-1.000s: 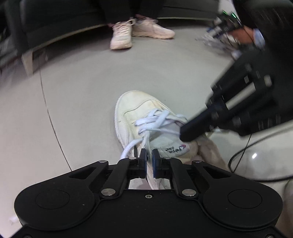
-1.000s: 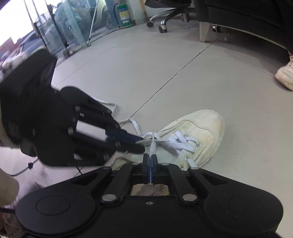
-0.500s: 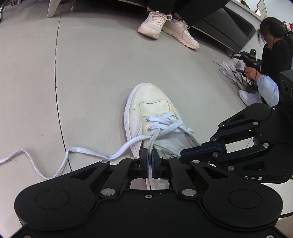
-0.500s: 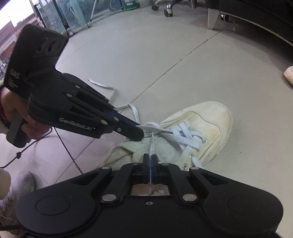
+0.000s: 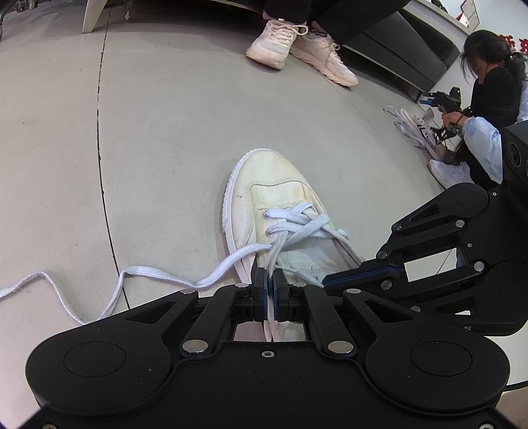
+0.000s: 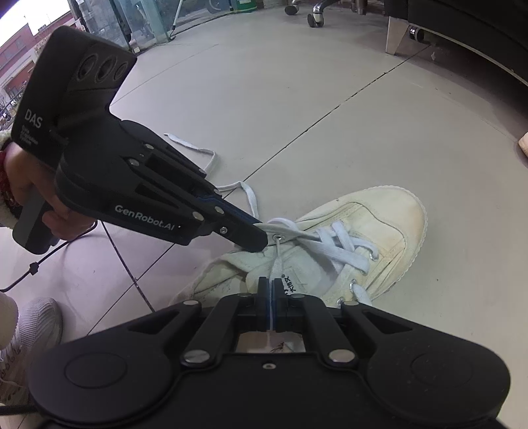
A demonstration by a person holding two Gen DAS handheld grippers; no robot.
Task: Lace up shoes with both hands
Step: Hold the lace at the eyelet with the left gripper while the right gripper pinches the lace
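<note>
A cream canvas shoe (image 5: 280,198) stands on the floor with its white lace (image 5: 297,224) crossed through the front eyelets. My left gripper (image 5: 270,280) is shut on a lace strand that comes down from an eyelet on the shoe's left side. In the right wrist view it (image 6: 257,239) reaches in from the left with its tip at that eyelet (image 6: 280,236). My right gripper (image 6: 272,290) is shut on a thin lace strand running up to the same eyelet. A loose lace end (image 5: 148,275) trails left over the floor. The shoe (image 6: 379,224) points to the upper right.
Someone's pink sneakers (image 5: 297,46) rest on the floor ahead, by a dark sofa. A seated person (image 5: 488,85) at the right handles another shoe. A black cable (image 6: 19,280) and a white shoe (image 6: 29,330) lie at lower left. Chair wheels (image 6: 313,16) stand far back.
The left gripper has rolled and shifted a little, bringing the loose lace end into its view; for the last half second it has kept still. The right gripper has stayed shut in place.
</note>
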